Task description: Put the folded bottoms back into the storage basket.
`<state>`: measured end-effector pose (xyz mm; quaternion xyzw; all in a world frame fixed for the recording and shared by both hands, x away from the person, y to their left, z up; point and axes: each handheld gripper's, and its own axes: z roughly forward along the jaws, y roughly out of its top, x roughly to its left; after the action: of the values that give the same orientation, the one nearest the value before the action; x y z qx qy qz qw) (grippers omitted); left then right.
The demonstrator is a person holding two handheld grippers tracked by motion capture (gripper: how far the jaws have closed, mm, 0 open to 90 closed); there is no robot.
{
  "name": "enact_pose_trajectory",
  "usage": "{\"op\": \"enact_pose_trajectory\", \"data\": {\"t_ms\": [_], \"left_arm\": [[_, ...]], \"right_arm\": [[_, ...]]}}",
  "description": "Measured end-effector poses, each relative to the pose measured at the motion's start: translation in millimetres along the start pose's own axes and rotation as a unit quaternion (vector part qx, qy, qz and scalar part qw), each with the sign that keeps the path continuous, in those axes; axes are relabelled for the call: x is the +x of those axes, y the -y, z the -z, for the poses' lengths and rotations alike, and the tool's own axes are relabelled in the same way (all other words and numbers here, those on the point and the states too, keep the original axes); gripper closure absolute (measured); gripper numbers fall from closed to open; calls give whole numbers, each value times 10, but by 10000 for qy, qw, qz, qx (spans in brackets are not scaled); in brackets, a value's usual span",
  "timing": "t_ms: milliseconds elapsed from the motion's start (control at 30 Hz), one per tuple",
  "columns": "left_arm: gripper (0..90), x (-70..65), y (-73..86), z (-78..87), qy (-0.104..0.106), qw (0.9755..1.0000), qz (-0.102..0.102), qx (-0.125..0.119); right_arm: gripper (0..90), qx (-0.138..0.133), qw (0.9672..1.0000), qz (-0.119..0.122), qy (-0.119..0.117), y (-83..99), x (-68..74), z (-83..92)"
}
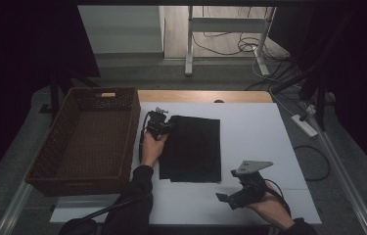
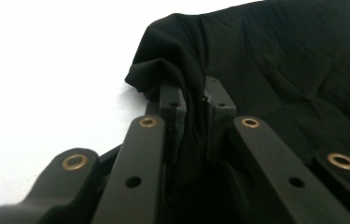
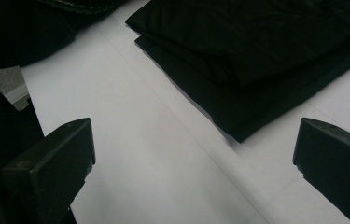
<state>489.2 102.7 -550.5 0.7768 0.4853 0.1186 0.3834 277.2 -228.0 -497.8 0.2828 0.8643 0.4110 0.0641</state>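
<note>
The left gripper is sitting just left of centre in the high view, its jaws clenching a pinched-up fold at the upper left corner of the black cloth. In the left gripper view the left gripper is rising from the bottom of the frame, and a ridge of the black cloth is running down between its two pads, which are pressing on it from both sides; the rest of the fabric is spreading away toward the upper right of that frame, while bare white table is lying to the left.

The right gripper is hovering in the lower right of the high view, jaws standing wide apart and gripping nothing, just below and right of the cloth's lower right corner and clear of it. In the right gripper view its two jaws are showing at the lower left and lower right edges, with the white table lying bare between them, and the folded black cloth is lying beyond them across the upper right of the frame, its nearest corner pointing down toward the gap.

The cloth is lying folded into a rough square at the centre of the white table. A brown wicker basket is standing at the left of the frame, just beside the left hand.
</note>
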Motion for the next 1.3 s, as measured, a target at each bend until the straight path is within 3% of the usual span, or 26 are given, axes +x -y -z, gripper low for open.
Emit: {"op": "enact_pose_trajectory", "data": {"t_ms": [233, 600, 800, 967, 1300], "left_arm": [[801, -5, 1, 1, -23, 10000, -29, 6], [801, -11, 1, 1, -44, 10000, -52, 7], [801, -14, 2, 1, -53, 10000, -59, 4], [801, -14, 2, 2, -58, 10000, -73, 11], [798, -17, 3, 3, -66, 9999, -84, 6]], "right_arm": [[0, 249, 9996, 128, -20, -97, -3, -213], [0, 334, 9988, 321, -139, -266, -11, -490], [0, 520, 9979, 360, -118, -348, -58, -656], [0, 608, 9966, 554, -48, -446, -80, -813], [3, 672, 9937, 875, -193, -647, -130, -1076]]}}
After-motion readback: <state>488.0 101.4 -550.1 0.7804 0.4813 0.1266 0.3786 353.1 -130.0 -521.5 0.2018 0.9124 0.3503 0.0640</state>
